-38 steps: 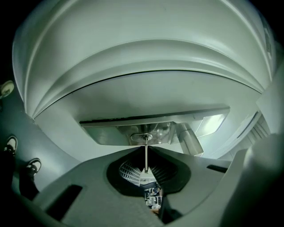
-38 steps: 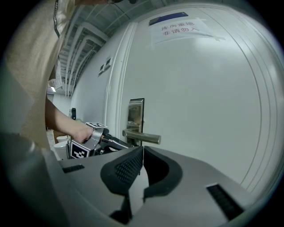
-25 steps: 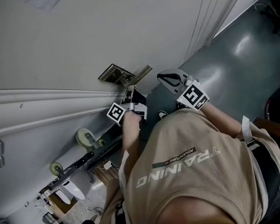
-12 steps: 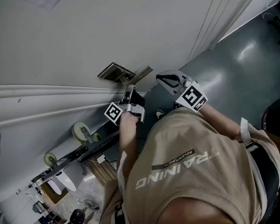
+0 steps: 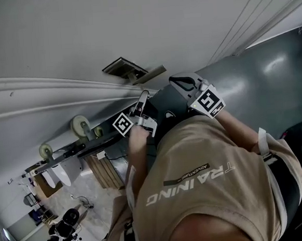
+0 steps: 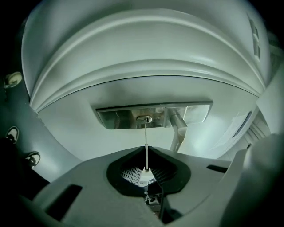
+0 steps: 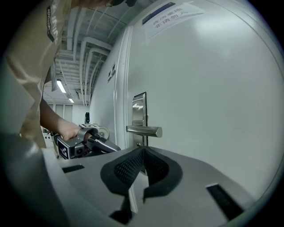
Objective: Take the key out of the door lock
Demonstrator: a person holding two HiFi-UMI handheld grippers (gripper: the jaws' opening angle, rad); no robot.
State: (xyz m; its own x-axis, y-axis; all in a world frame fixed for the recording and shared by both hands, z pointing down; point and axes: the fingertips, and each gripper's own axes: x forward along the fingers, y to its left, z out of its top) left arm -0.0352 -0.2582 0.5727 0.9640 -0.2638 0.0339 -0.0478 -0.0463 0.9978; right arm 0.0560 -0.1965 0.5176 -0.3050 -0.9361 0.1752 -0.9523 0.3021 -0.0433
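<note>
A steel lock plate with a lever handle sits on the pale door. In the left gripper view a thin key runs from my left gripper up toward the keyhole. That gripper is shut on the key's head. The blade tip stands at or just off the keyhole; I cannot tell which. In the head view my left gripper hangs a little below the plate. My right gripper is beside it, near the lever, shut with nothing in it. The right gripper view also has the lever.
The person's tan shirt fills the lower part of the head view. Grey floor lies to the right of the door. Past the door edge are pale wheels on a dark bar and a room with equipment. A paper notice hangs high on the door.
My left gripper has drawn back from the lock plate with the key in it, and the gap to the plate has grown. The right gripper has stayed beside the lever.
</note>
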